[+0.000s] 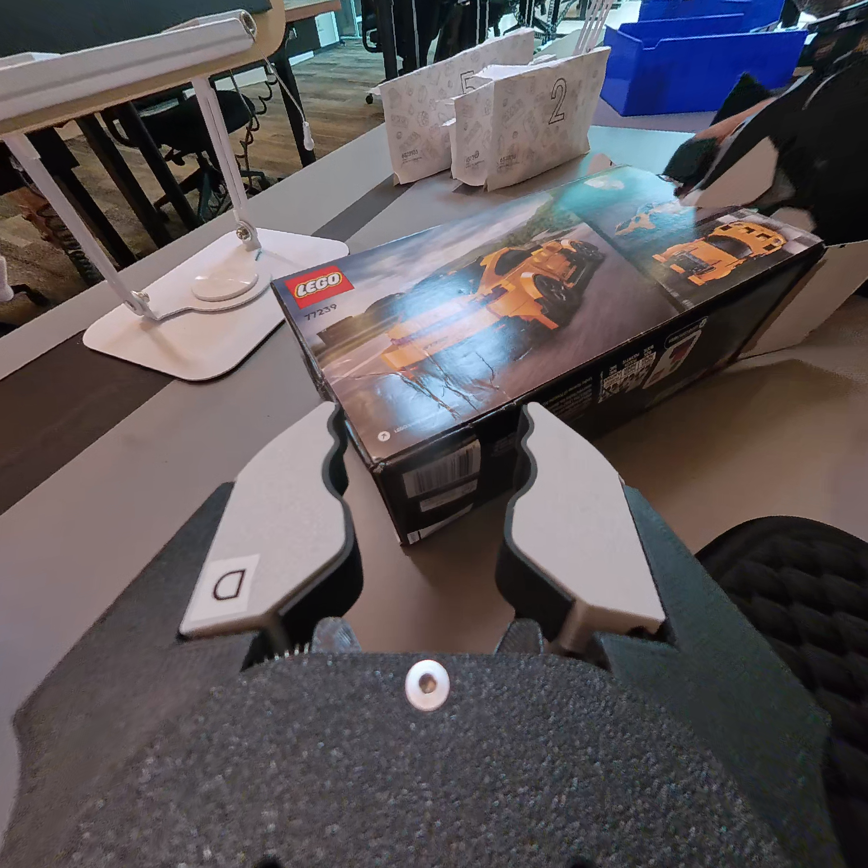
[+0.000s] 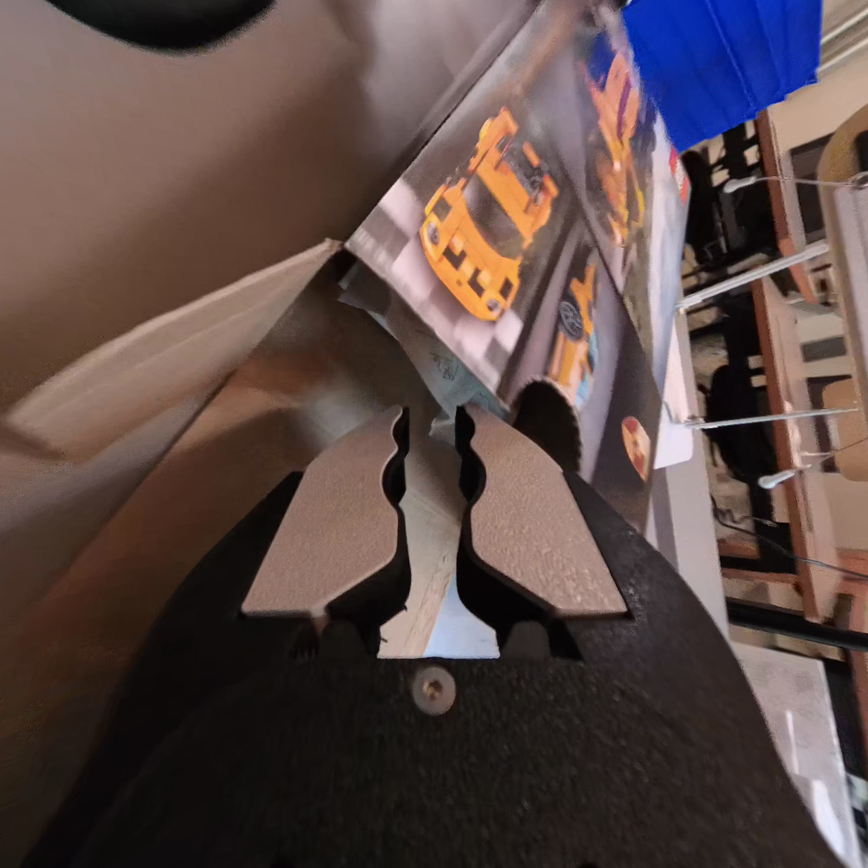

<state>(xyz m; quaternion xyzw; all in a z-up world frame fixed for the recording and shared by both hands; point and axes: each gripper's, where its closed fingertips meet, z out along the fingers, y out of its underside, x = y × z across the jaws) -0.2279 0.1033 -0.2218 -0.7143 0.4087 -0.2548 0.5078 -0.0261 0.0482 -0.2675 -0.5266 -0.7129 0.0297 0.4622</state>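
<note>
Jaws spread wide, the left gripper (image 1: 430, 418) straddles the near corner of a long toy box (image 1: 516, 305) at frame centre, one tip against each side of the corner; whether they squeeze it cannot be told. Across the grey table (image 1: 141, 493), the box lies flat and runs toward the upper right, its far end open with a flap (image 2: 164, 338) folded out. There the right gripper (image 2: 431, 413), jaws drawn to a narrow gap, noses into the opening at a pale paper bag (image 2: 446, 375) poking out; a grip on it cannot be confirmed. A white desk lamp (image 1: 188, 338) stands at left, blue bins (image 1: 695, 61) sit at upper right, and printed paper bags (image 1: 526, 122) stand upright behind the box.
</note>
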